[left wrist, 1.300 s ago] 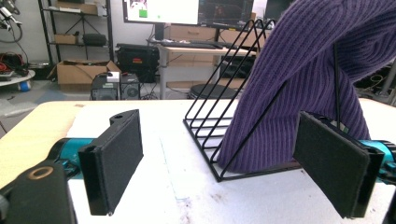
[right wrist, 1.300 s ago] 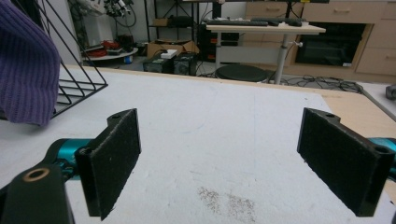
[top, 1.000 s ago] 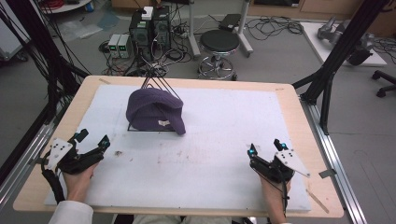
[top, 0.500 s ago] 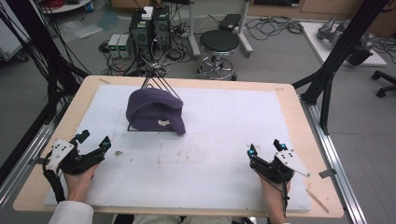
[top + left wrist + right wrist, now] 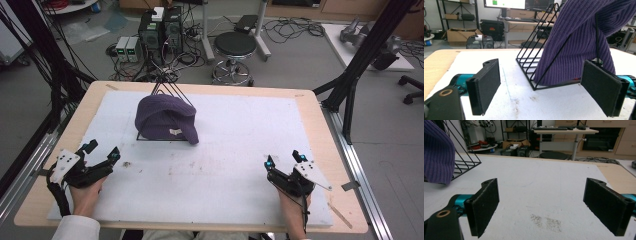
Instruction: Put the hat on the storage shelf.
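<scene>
While a purple knit hat (image 5: pixel 165 119) drapes a black wire rack (image 5: pixel 170 92) near the table's far-left corner, left gripper (image 5: pixel 102 155) and right gripper (image 5: pixel 284 159) rest near the front edge, jaws parted and empty.

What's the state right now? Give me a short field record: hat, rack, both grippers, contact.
hat: purple knit hat draped over the rack, pale tag facing the person
rack: black wire rack standing on the white mat, far left part
left gripper: open, near left of table, aimed at the hat
right gripper: open, near right, over bare mat
contact: none; both grippers apart from the hat
</scene>
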